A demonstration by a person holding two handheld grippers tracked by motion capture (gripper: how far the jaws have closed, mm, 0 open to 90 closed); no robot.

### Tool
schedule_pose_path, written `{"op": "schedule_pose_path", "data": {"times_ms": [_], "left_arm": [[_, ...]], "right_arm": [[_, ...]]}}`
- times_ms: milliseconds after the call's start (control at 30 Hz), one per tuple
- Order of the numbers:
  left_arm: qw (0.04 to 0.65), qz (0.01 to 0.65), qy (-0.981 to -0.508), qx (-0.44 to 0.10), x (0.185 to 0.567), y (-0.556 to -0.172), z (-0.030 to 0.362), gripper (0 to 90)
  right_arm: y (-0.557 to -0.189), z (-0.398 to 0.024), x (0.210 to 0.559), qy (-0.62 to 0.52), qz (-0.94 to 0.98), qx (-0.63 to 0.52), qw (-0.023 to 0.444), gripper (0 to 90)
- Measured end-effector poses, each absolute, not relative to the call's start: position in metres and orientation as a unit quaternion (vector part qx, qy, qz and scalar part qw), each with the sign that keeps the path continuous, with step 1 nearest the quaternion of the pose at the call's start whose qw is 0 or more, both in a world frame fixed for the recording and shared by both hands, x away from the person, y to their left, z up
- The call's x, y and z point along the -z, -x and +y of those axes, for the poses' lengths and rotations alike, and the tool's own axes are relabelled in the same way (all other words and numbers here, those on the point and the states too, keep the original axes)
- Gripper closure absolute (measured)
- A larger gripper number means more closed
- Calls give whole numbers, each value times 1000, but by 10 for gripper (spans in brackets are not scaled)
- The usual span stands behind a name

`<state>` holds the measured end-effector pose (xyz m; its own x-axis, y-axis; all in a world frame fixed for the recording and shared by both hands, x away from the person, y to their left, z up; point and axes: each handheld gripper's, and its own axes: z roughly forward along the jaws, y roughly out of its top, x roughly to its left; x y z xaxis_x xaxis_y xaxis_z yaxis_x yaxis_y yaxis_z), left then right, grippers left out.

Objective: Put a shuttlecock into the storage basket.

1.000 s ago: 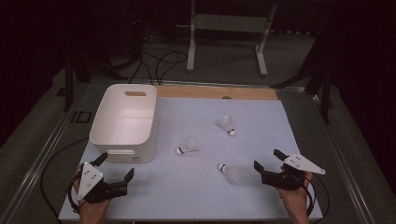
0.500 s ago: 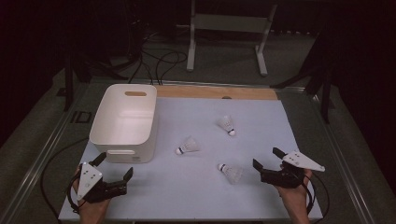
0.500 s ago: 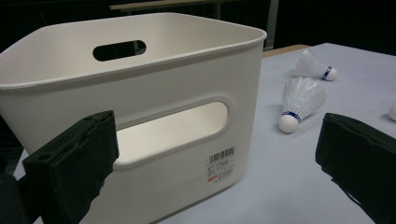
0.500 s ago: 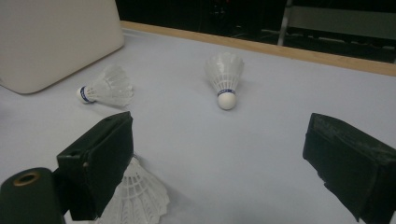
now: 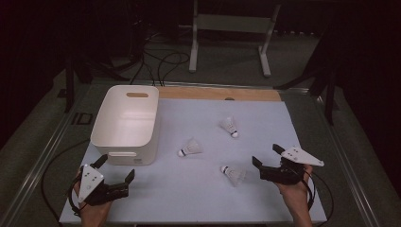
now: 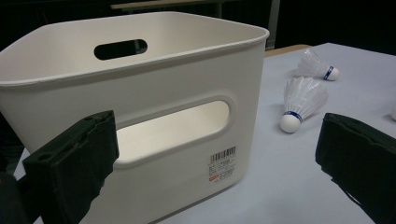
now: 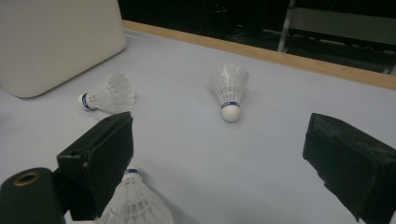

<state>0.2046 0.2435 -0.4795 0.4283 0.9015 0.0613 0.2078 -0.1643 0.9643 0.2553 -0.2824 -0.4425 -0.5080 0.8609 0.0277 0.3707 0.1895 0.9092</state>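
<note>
Right gripper (image 5: 267, 158), jaws gaping wide, is lining up on the nearest shuttlecock (image 5: 233, 174) lying at its nine o'clock. You're needing to slide left, then pinch; your left gripper (image 5: 115, 171) is idling wide beside the bin (image 5: 124, 142).

My left gripper (image 5: 115, 170) sits at the table's (image 5: 198, 194) near-left corner, just before the bin (image 5: 125, 124); my right gripper (image 5: 265, 156) sits near right, just beside the nearest shuttlecock (image 5: 233, 174) on its left. A second shuttlecock (image 5: 189, 148) lies right of the bin; a third (image 5: 229, 126) lies farther back and right.
</note>
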Motion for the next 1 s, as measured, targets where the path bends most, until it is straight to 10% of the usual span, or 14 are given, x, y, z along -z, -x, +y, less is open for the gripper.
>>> {"op": "schedule_pose_path", "data": {"times_ms": [1000], "left_arm": [[500, 413, -673, -355, 480, -203, 245, 0]], "right_arm": [[-292, -247, 412, -424, 748, -439, 262, 87]]}}
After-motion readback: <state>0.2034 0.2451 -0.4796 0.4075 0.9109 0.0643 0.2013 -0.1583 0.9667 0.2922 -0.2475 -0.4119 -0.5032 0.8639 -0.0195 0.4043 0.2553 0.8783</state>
